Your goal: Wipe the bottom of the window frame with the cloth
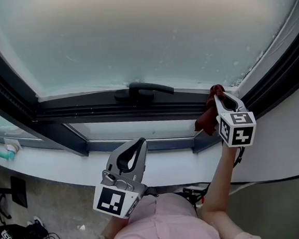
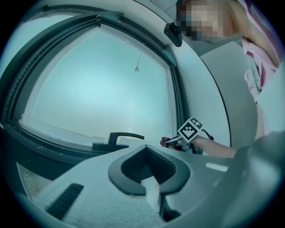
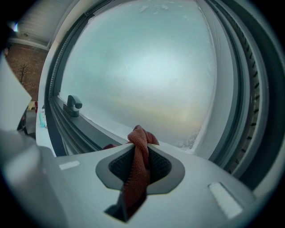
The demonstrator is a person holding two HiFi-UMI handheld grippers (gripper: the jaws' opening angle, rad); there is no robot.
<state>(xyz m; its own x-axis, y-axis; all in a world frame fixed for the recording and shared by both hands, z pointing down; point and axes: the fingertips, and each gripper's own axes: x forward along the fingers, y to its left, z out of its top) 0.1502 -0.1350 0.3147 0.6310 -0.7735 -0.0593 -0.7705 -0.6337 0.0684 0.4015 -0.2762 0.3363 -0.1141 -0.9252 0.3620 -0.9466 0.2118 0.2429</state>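
A dark red cloth [image 1: 207, 115] hangs from my right gripper [image 1: 216, 92], which is shut on it at the right end of the window frame's dark bottom rail [image 1: 86, 105]. In the right gripper view the cloth [image 3: 138, 169] bunches between the jaws and pokes out just past the tips, close above the rail [image 3: 91, 131]. My left gripper [image 1: 140, 142] is shut with nothing in it, held lower and nearer to me, in front of the white sill. From the left gripper view I see the right gripper [image 2: 173, 141] with a bit of cloth [image 2: 165, 141] at the rail's right end.
A black window handle [image 1: 144, 89] sits on the rail near its middle. A lower glass pane [image 1: 135, 129] lies under the rail, above a white sill [image 1: 54, 161]. A teal object [image 1: 4, 153] rests far left on the sill. Cables and dark gear [image 1: 19, 234] lie on the floor.
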